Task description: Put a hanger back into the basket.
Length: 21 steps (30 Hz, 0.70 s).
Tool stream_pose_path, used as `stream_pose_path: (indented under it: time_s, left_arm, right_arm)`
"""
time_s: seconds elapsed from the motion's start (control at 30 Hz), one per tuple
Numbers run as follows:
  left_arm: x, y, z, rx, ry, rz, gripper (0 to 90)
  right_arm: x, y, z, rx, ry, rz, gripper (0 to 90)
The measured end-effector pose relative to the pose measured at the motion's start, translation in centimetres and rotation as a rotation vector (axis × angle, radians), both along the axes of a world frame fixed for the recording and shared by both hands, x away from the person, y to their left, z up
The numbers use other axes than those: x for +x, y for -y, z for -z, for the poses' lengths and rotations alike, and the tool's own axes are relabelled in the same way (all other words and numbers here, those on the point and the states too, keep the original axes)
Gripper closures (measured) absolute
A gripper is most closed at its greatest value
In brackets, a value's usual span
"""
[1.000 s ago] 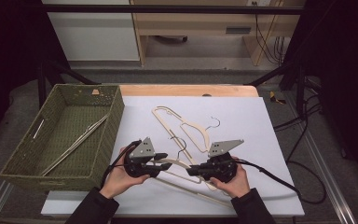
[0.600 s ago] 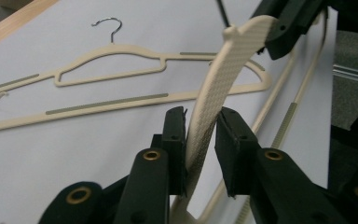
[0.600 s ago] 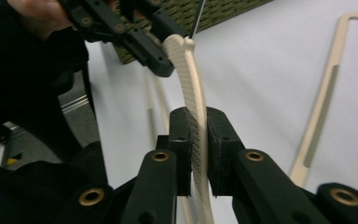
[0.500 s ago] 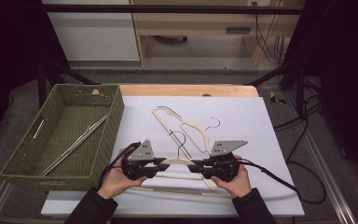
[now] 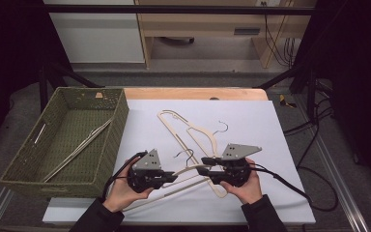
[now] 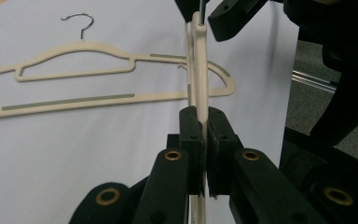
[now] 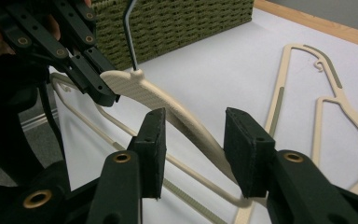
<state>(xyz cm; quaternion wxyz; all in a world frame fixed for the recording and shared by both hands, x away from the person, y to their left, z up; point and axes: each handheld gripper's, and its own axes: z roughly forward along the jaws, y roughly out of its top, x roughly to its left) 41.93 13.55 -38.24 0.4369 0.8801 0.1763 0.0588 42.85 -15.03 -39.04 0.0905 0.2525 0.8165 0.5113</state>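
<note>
Hanger clamped in left gripper, between parted right fingers

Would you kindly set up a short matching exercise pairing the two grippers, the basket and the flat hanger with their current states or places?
Things:
1. left gripper
2. right gripper
3. green basket
4. second hanger

States or places:
A. lying flat on the white sheet
B. jaws apart around the held hanger
C. at the table's left side
D. clamped on the held hanger

Pairs: 1-D, 2-B, 3-C, 4-A
</note>
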Motion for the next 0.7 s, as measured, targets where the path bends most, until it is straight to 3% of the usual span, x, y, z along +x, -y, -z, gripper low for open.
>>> stream_pose_path:
  time_s: [0.13,0.33,0.5,0.7]
  left_arm:
    - [0.0,-0.5,-0.3,-0.023,0.005,-0.037,87.0]
    - [-0.1,-1.5,-1.1,-0.056,0.030,-0.122,86.9]
    - [-0.3,-2.3,-1.9,-0.082,0.057,-0.161,86.9]
    - [-0.9,-2.9,-3.0,-0.115,0.089,-0.182,86.9]
  right_arm:
    - [-0.1,0.4,-0.3,0.021,0.001,0.015,53.1]
    - [0.3,2.5,-0.6,0.090,-0.003,0.145,31.4]
    - [0.8,4.2,-0.2,0.090,-0.017,0.261,17.3]
    - [1.2,5.8,0.4,0.088,-0.023,0.328,7.9]
